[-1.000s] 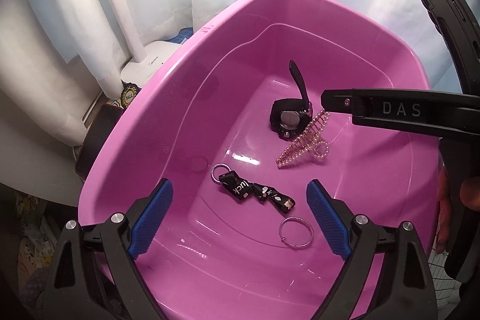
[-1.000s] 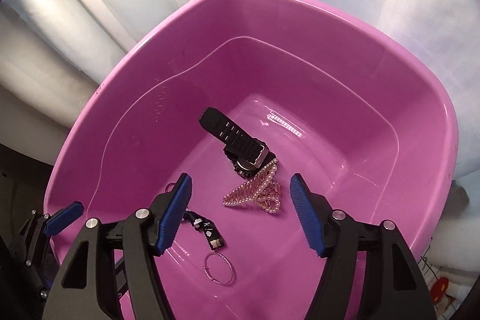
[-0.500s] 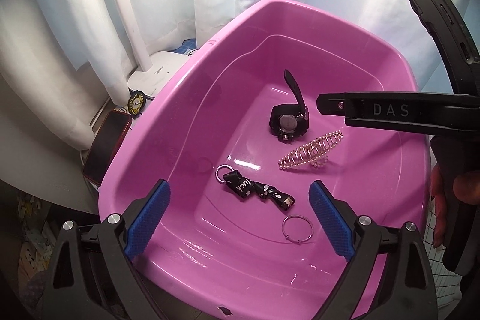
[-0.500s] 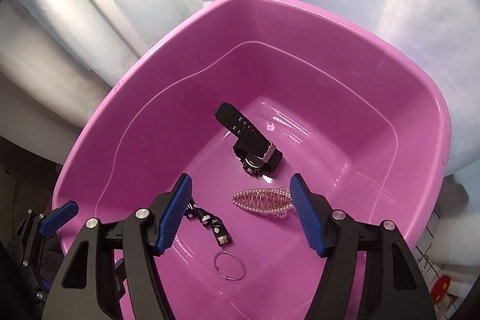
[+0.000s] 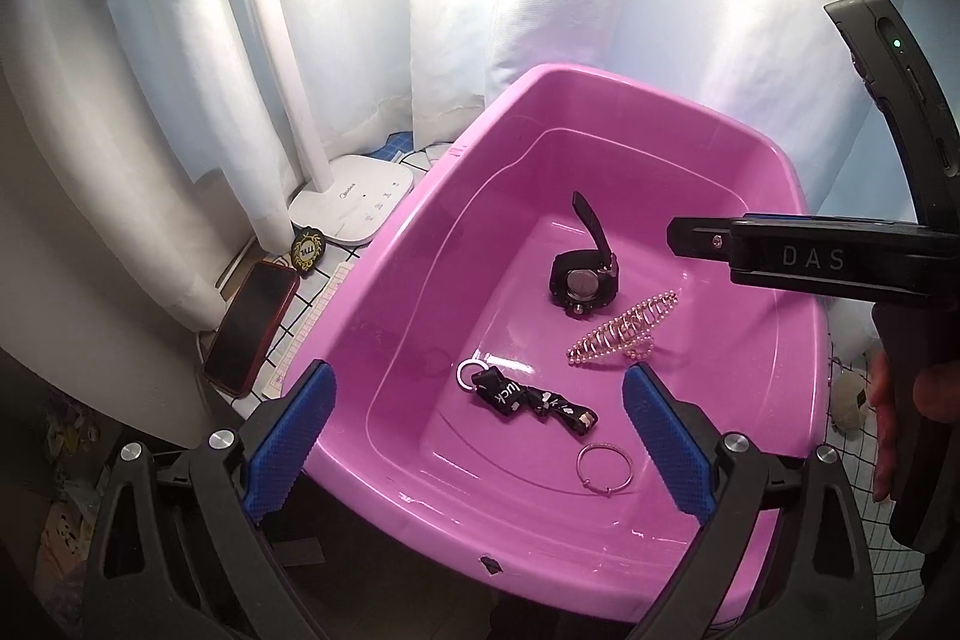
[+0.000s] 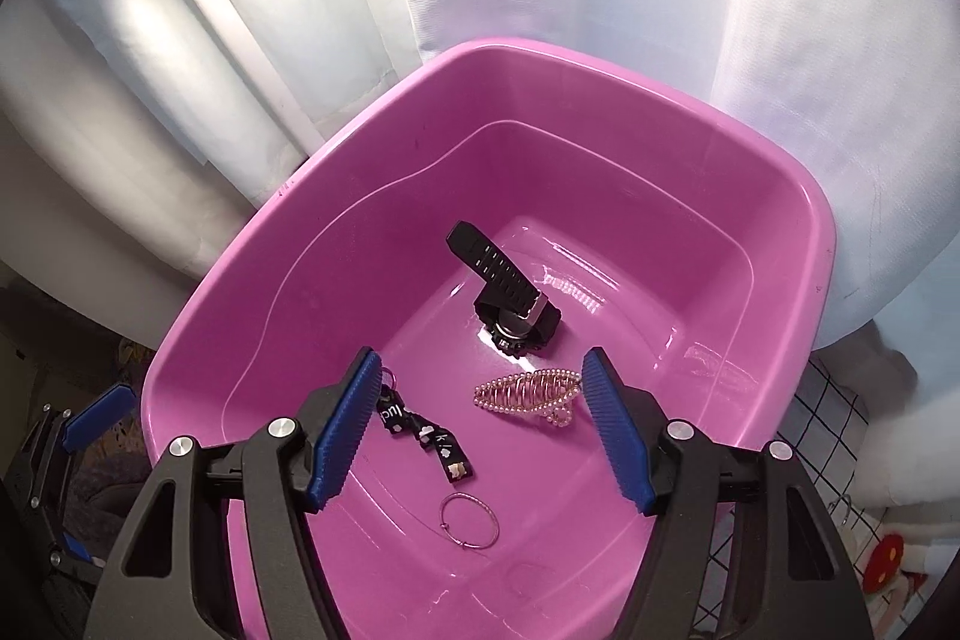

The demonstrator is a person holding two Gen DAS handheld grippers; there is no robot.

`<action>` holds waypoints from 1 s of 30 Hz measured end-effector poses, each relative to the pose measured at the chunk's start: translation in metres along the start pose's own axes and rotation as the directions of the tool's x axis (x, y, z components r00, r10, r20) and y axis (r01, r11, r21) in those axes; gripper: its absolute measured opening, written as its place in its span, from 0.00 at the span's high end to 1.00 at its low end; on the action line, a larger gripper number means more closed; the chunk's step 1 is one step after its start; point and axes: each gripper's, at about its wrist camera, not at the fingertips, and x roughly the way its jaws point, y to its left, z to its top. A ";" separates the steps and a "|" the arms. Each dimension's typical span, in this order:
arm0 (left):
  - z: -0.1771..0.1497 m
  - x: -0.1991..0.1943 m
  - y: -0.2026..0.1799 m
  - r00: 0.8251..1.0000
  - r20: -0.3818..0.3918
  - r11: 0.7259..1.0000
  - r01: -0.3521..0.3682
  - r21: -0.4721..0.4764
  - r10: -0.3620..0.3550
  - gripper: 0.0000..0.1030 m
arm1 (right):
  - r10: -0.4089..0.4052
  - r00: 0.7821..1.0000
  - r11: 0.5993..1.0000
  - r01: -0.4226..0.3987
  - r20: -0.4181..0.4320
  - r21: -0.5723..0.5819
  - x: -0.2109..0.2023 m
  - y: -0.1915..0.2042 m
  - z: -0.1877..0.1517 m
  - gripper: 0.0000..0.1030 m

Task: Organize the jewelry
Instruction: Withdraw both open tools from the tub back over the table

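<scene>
A pink plastic tub [image 5: 420, 232] [image 6: 240, 268] holds a black watch [image 5: 583, 280] [image 6: 510, 292], a pearl hair clip [image 5: 624, 331] [image 6: 528, 391], a black strap keychain [image 5: 528, 397] [image 6: 420, 430] and a thin metal ring [image 5: 605, 466] [image 6: 469, 511]. My left gripper [image 5: 480, 448] is open and empty above the tub's near rim. My right gripper [image 6: 480, 430] is open and empty above the tub, and its body shows in the left wrist view [image 5: 810, 262] on the right.
A white lamp base [image 5: 354, 205] with its stem stands left of the tub beside white curtains. A phone in a red case [image 5: 252, 328] and a small black badge [image 5: 307, 249] lie on the gridded surface at the left. A plush toy [image 6: 900, 550] sits at the right.
Both grippers have pulled back and up from the tub, so it looks smaller. The pearl hair clip has dropped from leaning on the watch to lying on the tub floor.
</scene>
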 end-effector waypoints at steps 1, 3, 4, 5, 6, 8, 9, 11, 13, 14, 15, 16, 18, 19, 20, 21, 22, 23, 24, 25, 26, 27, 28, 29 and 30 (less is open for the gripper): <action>0.000 -0.004 0.000 1.000 0.009 1.000 -0.001 0.001 0.001 0.08 | 0.003 1.000 1.000 -0.003 0.015 0.004 -0.005 0.000 -0.003 0.36; 0.000 -0.012 -0.001 1.000 0.028 1.000 0.004 0.003 -0.004 0.08 | 0.002 0.999 1.000 -0.003 0.050 0.016 -0.018 -0.002 -0.011 0.34; 0.000 -0.016 -0.002 0.999 0.036 1.000 0.008 0.004 -0.008 0.08 | 0.001 0.998 1.000 -0.003 0.069 0.023 -0.025 -0.004 -0.015 0.30; 0.000 -0.020 -0.004 0.999 0.045 1.000 0.012 0.005 -0.012 0.07 | 0.000 0.996 1.000 -0.002 0.087 0.031 -0.032 -0.006 -0.020 0.30; -0.001 -0.024 -0.006 0.998 0.053 1.000 0.016 0.006 -0.016 0.07 | 0.000 0.994 0.999 -0.005 0.105 0.043 -0.040 -0.010 -0.026 0.30; -0.001 -0.031 -0.012 0.997 0.067 1.000 0.026 0.011 -0.027 0.07 | 0.005 0.991 0.997 -0.015 0.136 0.071 -0.056 -0.019 -0.038 0.30; -0.002 -0.034 -0.016 0.997 0.073 0.999 0.031 0.013 -0.032 0.07 | 0.004 0.988 0.996 -0.018 0.152 0.088 -0.064 -0.025 -0.045 0.30; -0.004 -0.040 -0.027 0.996 0.081 0.999 0.041 0.021 -0.042 0.07 | -0.003 0.983 0.993 -0.019 0.185 0.119 -0.082 -0.038 -0.062 0.30; -0.006 -0.048 -0.041 0.994 0.091 0.998 0.053 0.034 -0.056 0.07 | -0.022 0.976 0.989 -0.011 0.216 0.149 -0.101 -0.054 -0.081 0.27; -0.008 -0.051 -0.049 0.993 0.094 0.997 0.062 0.042 -0.065 0.07 | -0.036 0.973 0.986 -0.003 0.229 0.165 -0.111 -0.063 -0.093 0.26; -0.009 -0.054 -0.057 0.992 0.098 0.996 0.072 0.049 -0.076 0.07 | -0.049 0.969 0.984 0.005 0.243 0.179 -0.122 -0.074 -0.105 0.26; -0.011 -0.057 -0.066 0.991 0.104 0.995 0.083 0.055 -0.088 0.06 | -0.067 0.966 0.981 0.017 0.251 0.196 -0.132 -0.085 -0.118 0.26; -0.017 -0.065 -0.084 0.987 0.111 0.992 0.110 0.061 -0.116 0.06 | -0.115 0.959 0.972 0.055 0.257 0.230 -0.152 -0.109 -0.147 0.26; -0.020 -0.067 -0.093 0.985 0.114 0.991 0.121 0.062 -0.127 0.06 | -0.143 0.956 0.966 0.078 0.256 0.246 -0.163 -0.122 -0.162 0.26; -0.025 -0.070 -0.103 0.984 0.115 0.990 0.131 0.062 -0.137 0.06 | -0.170 0.953 0.960 0.102 0.251 0.263 -0.172 -0.135 -0.176 0.26; -0.030 -0.072 -0.112 0.983 0.114 0.989 0.136 0.059 -0.143 0.06 | -0.197 0.950 0.951 0.125 0.244 0.282 -0.181 -0.149 -0.190 0.26; -0.034 -0.074 -0.122 0.983 0.108 0.989 0.140 0.056 -0.145 0.06 | -0.220 0.947 0.942 0.144 0.235 0.303 -0.190 -0.163 -0.204 0.26; -0.039 -0.076 -0.132 0.983 0.101 0.988 0.146 0.052 -0.151 0.06 | -0.239 0.945 0.933 0.159 0.224 0.324 -0.197 -0.177 -0.218 0.26; -0.045 -0.077 -0.142 0.983 0.093 0.987 0.156 0.048 -0.160 0.06 | -0.254 0.943 0.924 0.171 0.213 0.343 -0.205 -0.190 -0.232 0.26; -0.050 -0.077 -0.152 0.982 0.083 0.985 0.165 0.044 -0.169 0.06 | -0.265 0.943 0.915 0.180 0.203 0.360 -0.211 -0.203 -0.245 0.26; -0.056 -0.078 -0.162 0.981 0.075 0.984 0.174 0.042 -0.177 0.06 | -0.273 0.943 0.908 0.187 0.192 0.376 -0.217 -0.215 -0.258 0.26; -0.062 -0.078 -0.173 0.981 0.069 0.983 0.178 0.042 -0.181 0.06 | -0.280 0.943 0.901 0.193 0.181 0.389 -0.221 -0.226 -0.272 0.26; -0.068 -0.078 -0.184 0.981 0.062 0.982 0.182 0.043 -0.185 0.06 | -0.288 0.943 0.894 0.201 0.169 0.401 -0.225 -0.236 -0.286 0.26; -0.074 -0.077 -0.196 0.980 0.056 0.981 0.188 0.044 -0.191 0.06 | -0.293 0.943 0.888 0.209 0.156 0.410 -0.228 -0.246 -0.297 0.26; -0.081 -0.076 -0.208 0.979 0.053 0.980 0.194 0.047 -0.196 0.06 | -0.296 0.944 0.884 0.213 0.147 0.415 -0.230 -0.256 -0.308 0.26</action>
